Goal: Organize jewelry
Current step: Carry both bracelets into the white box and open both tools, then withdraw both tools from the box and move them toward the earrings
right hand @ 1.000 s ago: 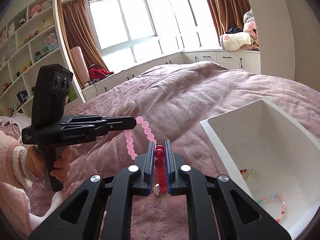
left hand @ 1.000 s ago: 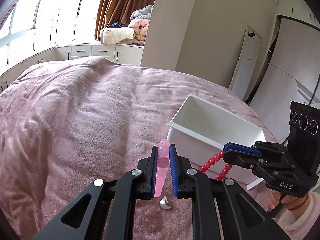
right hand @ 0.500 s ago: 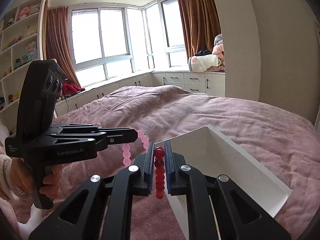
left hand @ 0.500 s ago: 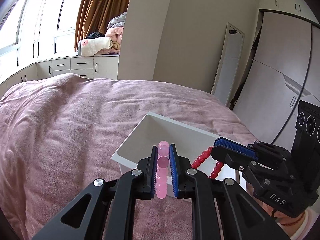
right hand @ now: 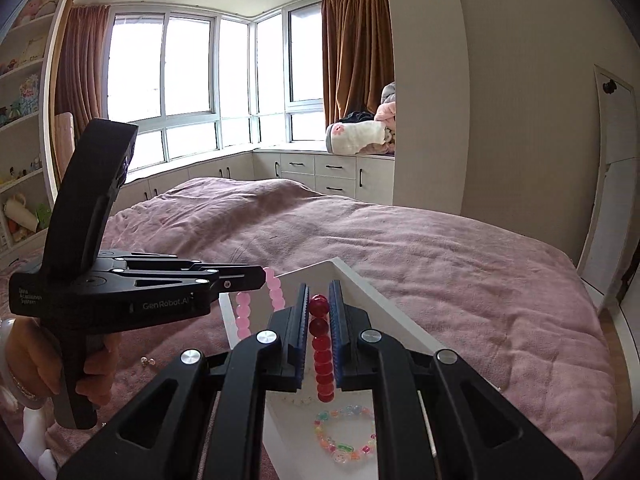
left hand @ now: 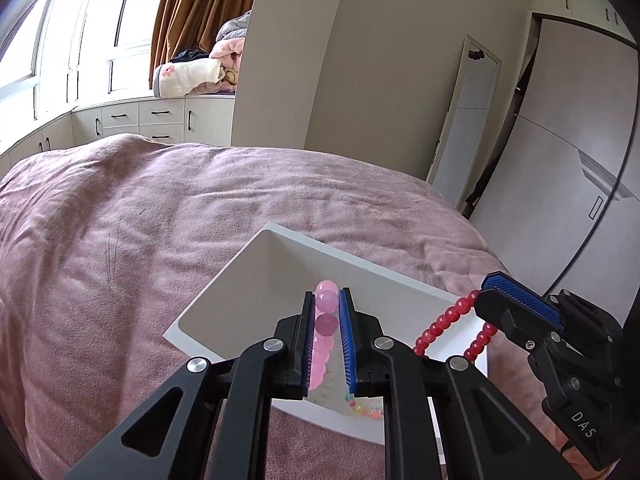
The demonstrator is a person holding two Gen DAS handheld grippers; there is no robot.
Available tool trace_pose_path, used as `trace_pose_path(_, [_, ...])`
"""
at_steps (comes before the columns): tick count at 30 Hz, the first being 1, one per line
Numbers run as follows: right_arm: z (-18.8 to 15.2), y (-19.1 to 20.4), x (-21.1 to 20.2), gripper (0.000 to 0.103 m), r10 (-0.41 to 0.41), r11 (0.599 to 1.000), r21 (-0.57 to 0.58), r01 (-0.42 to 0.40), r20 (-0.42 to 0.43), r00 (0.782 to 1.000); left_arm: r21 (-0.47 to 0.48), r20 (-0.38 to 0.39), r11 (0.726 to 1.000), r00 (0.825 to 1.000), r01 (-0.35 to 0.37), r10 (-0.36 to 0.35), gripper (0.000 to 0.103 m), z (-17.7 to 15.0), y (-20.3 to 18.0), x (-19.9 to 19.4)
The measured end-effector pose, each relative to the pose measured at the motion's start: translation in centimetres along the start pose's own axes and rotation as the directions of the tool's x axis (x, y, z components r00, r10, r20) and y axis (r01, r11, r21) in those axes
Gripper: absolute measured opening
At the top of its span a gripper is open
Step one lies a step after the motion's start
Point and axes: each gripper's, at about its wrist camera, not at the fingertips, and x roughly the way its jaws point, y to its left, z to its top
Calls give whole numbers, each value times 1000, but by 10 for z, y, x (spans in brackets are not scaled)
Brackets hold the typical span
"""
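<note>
both grippers clamped on bead bracelets above white box point(left hand: 224, 292)

left gripper point(left hand: 326, 312) pinching pink bracelet point(left hand: 325, 322), right gripper point(right hand: 319, 306) gripping red bracelet point(right hand: 320, 344), lower centre; light, floppy, slippery beads, best pinched across strand.

Pink bedspread point(left hand: 160, 240) fills the foreground, creased. Beyond its far edge: white drawer cabinets point(right hand: 320, 172) under the bay window point(right hand: 188, 80). Brown curtain point(right hand: 352, 48) right of window. Folded blankets point(left hand: 196, 72) piled on cabinets. Leaning mirror point(left hand: 464, 120) right of bed. Shelves point(right hand: 20, 120) left.
</note>
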Motion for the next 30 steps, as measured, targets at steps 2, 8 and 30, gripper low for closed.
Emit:
trace_pose_path(2, [-2, -5, 3, 11, -10, 1000, 7, 10, -15, 1000, -11, -20, 1000, 1000, -5, 5, 17, -2, 0, 9])
trace_pose_path(8, [-9, -11, 13, 11, -21, 1000, 18, 22, -50, 999, 7, -56, 1000, 998, -24, 24, 17, -9, -4, 30])
trace_pose_path(30, [-14, -3, 18, 58, -67, 998, -14, 66, -37, 997, 54, 3, 992, 993, -114, 114, 56, -9, 9, 8])
